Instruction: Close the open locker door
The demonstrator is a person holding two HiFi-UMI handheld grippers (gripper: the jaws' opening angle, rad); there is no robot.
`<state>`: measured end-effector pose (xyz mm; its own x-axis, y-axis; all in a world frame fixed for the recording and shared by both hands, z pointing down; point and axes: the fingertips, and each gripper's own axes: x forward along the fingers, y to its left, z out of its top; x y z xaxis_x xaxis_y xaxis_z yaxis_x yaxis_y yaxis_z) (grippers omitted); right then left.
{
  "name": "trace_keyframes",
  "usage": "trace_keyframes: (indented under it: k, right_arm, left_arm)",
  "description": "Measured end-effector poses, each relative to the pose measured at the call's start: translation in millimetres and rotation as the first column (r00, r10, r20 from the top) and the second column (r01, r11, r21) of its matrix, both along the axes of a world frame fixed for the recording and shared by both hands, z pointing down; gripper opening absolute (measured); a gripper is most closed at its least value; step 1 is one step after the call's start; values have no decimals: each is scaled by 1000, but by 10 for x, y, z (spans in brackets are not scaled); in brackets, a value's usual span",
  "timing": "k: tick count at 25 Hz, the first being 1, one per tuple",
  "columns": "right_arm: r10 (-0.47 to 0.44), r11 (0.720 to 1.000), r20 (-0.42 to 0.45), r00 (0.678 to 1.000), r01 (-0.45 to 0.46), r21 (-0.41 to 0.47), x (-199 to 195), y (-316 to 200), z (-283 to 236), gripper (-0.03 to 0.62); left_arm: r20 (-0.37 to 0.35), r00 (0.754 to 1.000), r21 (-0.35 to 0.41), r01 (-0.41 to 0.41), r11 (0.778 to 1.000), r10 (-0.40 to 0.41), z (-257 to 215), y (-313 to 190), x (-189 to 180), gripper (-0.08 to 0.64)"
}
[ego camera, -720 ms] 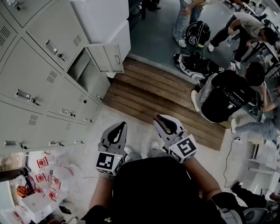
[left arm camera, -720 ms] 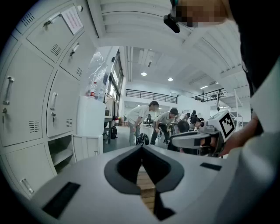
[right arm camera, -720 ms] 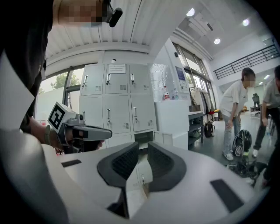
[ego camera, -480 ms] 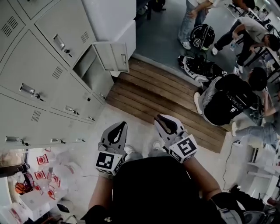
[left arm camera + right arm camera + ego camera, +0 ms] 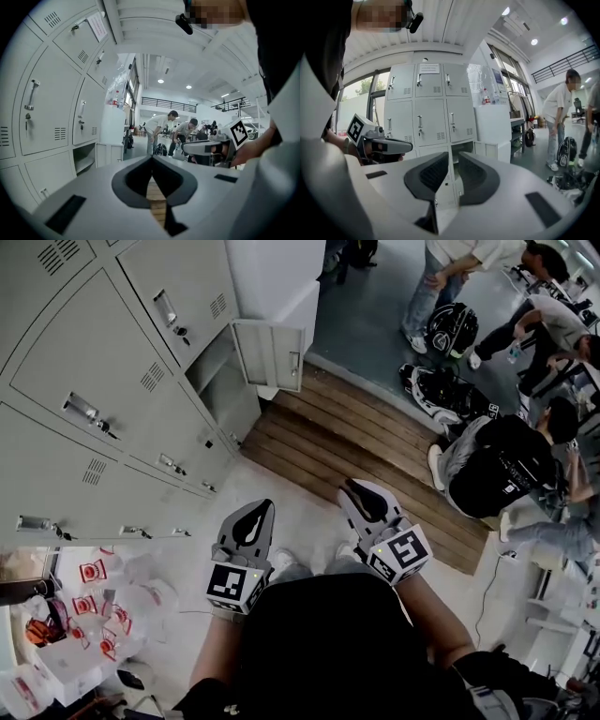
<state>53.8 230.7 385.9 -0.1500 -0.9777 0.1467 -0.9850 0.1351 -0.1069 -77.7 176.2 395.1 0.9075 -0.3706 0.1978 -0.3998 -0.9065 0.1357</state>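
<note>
A bank of grey lockers [image 5: 103, 381] fills the left of the head view. One low locker door [image 5: 272, 354] stands swung out, baring its empty compartment [image 5: 220, 381]. The same door [image 5: 108, 153] shows in the left gripper view, and the door [image 5: 490, 151] shows far ahead in the right gripper view. My left gripper [image 5: 265, 507] is held near my body, well short of the lockers, shut with nothing in it. My right gripper [image 5: 351, 486] sits beside it, jaws closed to a thin slit, also holding nothing. Both point roughly toward the open door.
A wooden platform [image 5: 356, 446] lies in front of the open locker. A white cabinet [image 5: 281, 287] stands just beyond the door. People and black backpacks [image 5: 436, 390] crowd the right, one person in black [image 5: 502, 460] crouching. Plastic bags with red packets [image 5: 84, 615] lie at lower left.
The view has shifted so the lockers and open door sit further right and nearer. Both grippers stay in place before my body, jaws unchanged.
</note>
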Motion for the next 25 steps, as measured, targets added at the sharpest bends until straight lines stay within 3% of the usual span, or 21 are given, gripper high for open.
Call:
trace_keyframes:
  k: [10,17,25]
  right_arm:
    - [49,999,-14,999,-50,-20,-43,-341,55,64]
    - [33,998,13,999,-33,-52,200,-699,218,64]
    - [-50,996,46,998,53,-75,643,-1450,405,64]
  left_arm:
    - [7,1000,-14,1,1000,-1,120,-336,-328,21]
    - [40,999,-44,32,999,-31,262,-633,-166,21]
    - [79,993,-50,88,995,-84,308,-1270,315,21]
